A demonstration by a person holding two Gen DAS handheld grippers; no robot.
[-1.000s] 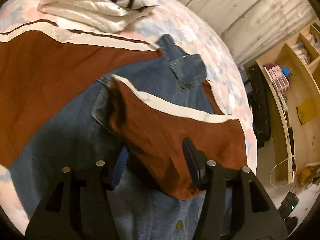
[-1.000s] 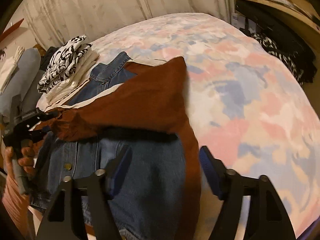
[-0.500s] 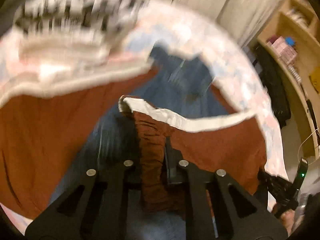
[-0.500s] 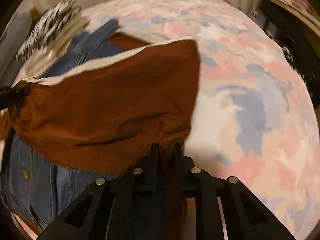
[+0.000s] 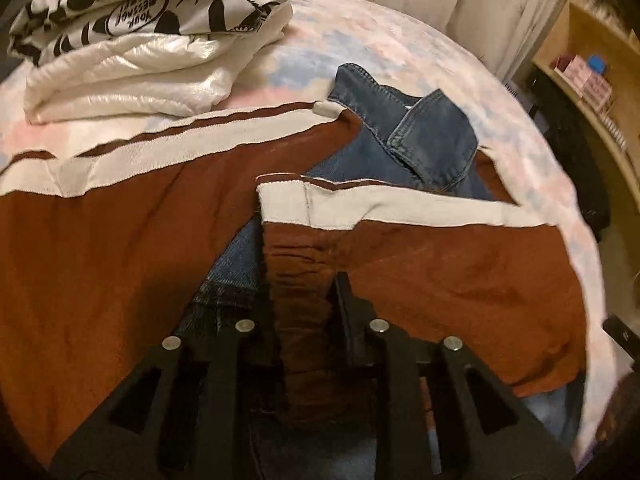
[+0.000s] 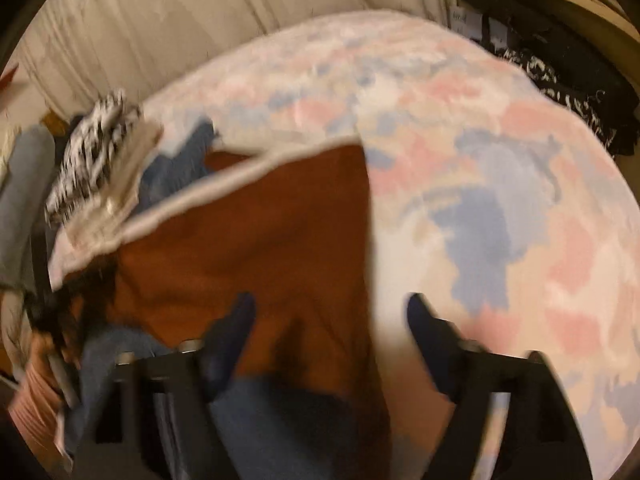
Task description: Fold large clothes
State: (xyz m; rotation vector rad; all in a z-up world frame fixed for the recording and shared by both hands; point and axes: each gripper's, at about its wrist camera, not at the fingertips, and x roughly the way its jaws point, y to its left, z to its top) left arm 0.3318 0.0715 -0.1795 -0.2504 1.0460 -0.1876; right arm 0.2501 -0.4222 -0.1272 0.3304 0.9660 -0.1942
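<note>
The left claw (image 5: pixel 304 300) is clamped on a bunched fold of the brown garment (image 5: pixel 440 280), just below its white ribbed band (image 5: pixel 400 208). The held flap lies folded over a blue denim jacket (image 5: pixel 424 140), whose collar shows beyond the band. The rest of the brown garment spreads to the left on the bed (image 5: pixel 400 52), which has a pink and blue patterned cover. A stack of folded clothes (image 5: pixel 132 60), white below and black-and-white printed on top, sits at the far left of the bed. The right claw (image 6: pixel 332 320) stands apart, holding nothing, above the right edge of the brown garment (image 6: pixel 260 248); this view is blurred. Wooden shelves (image 5: pixel 600 80) stand beside the bed.
</note>
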